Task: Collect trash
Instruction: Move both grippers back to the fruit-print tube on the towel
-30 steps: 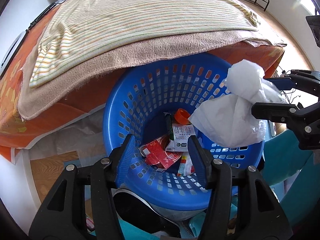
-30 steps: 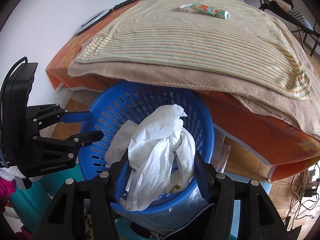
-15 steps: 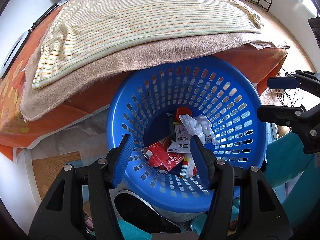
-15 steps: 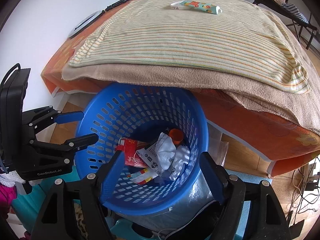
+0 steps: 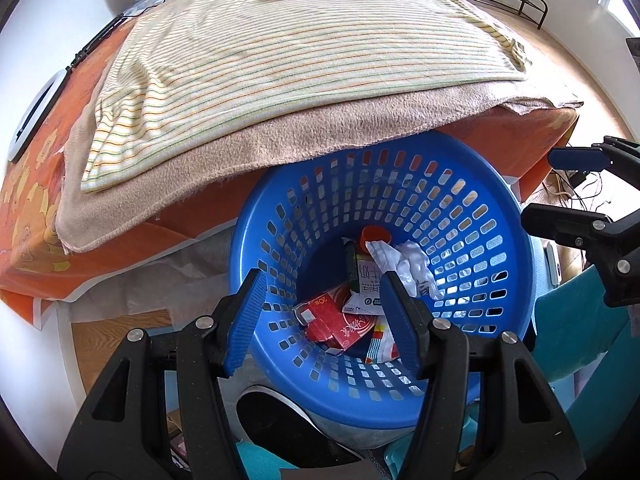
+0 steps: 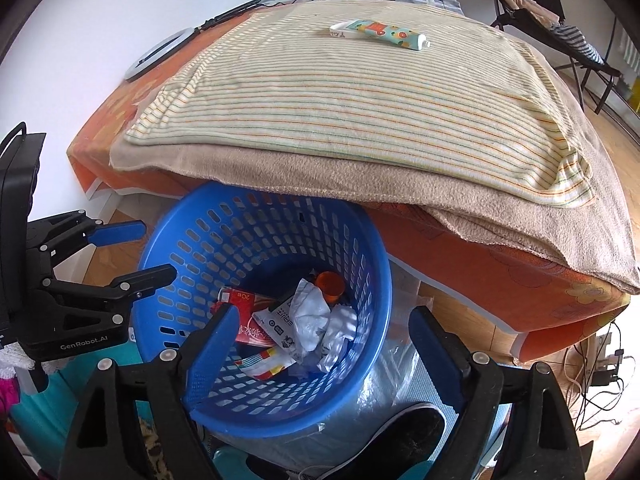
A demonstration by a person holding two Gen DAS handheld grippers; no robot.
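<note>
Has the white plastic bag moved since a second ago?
Yes. The white plastic bag dropped from the right gripper, whose jaws have just been opening, to the blue basket bottom.

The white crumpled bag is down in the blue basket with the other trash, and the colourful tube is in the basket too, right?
Not quite. The white crumpled bag is in the blue basket with the other trash, but the colourful tube is not. The right wrist view shows it lying on the striped blanket on the bed, well beyond the basket.
</note>
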